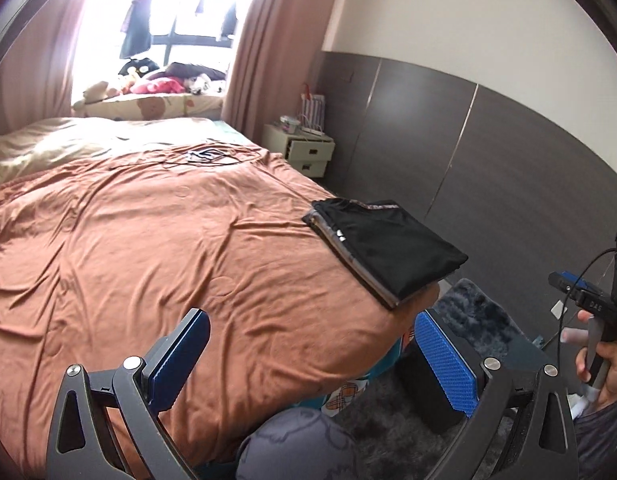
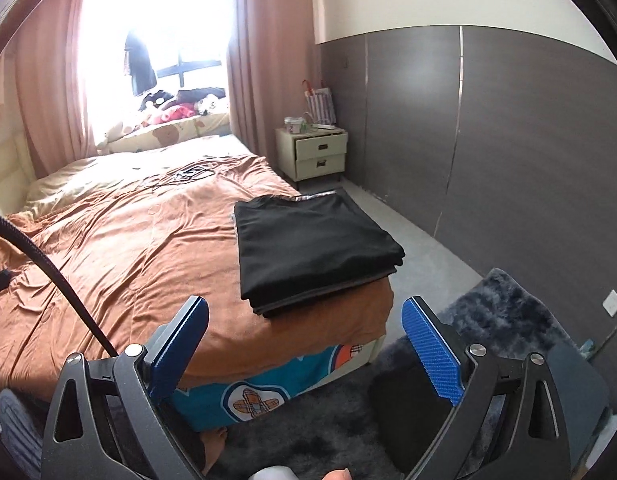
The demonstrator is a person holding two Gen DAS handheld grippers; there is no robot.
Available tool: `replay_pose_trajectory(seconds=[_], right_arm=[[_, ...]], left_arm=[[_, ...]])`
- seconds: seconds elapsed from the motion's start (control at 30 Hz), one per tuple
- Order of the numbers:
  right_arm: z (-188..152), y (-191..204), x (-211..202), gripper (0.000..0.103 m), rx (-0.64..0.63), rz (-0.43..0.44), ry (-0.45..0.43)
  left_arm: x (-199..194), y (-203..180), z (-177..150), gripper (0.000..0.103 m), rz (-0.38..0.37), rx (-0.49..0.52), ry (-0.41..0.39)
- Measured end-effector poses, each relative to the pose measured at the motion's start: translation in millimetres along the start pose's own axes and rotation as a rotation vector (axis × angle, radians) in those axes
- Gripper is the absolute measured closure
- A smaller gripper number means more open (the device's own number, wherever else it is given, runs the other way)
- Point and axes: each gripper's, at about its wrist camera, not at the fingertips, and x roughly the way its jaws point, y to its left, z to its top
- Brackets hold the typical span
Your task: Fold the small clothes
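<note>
On bed corner: black folded clothes (image 2: pixel 312 248), neat stack, resting on orange cover (image 2: pixel 128 240) near bed's foot edge. Left tool (image 1: pixel 312 364) fingers wide apart, empty, above cover short of stack. Right tool (image 2: pixel 304 356) likewise spread, empty, facing stack. Grey rug (image 2: pixel 504 316) beside bed.

Home bedroom. Big bed (image 2: pixel 120 240) w/ rust-orange cover fills centre-left; cream nightstand (image 2: pixel 317 152) w/ 2 drawers at upper centre-right; pink curtains (image 2: pixel 268 60) round a bright window (image 2: pixel 156 20), upper left. Soft toys (image 1: pixel 148 84) on sill cushion, dark shaggy rug (image 2: pixel 504 316) lower right, grey wall panels (image 2: pixel 528 140) at right.
</note>
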Motion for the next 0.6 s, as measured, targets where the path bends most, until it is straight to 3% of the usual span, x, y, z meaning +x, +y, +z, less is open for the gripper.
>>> replay_pose_trajectory(seconds=[0.23, 0.6], right_arm=[[-19, 40, -9, 0.006, 0.000, 0.043, -0.024], [-51, 115, -11, 0.006, -0.089, 0.160, -0.003]], left_arm=[[-48, 27, -23, 0.000, 0.028, -0.036, -0.055], [-126, 74, -62, 0.000, 0.191, -0.052, -0.146]])
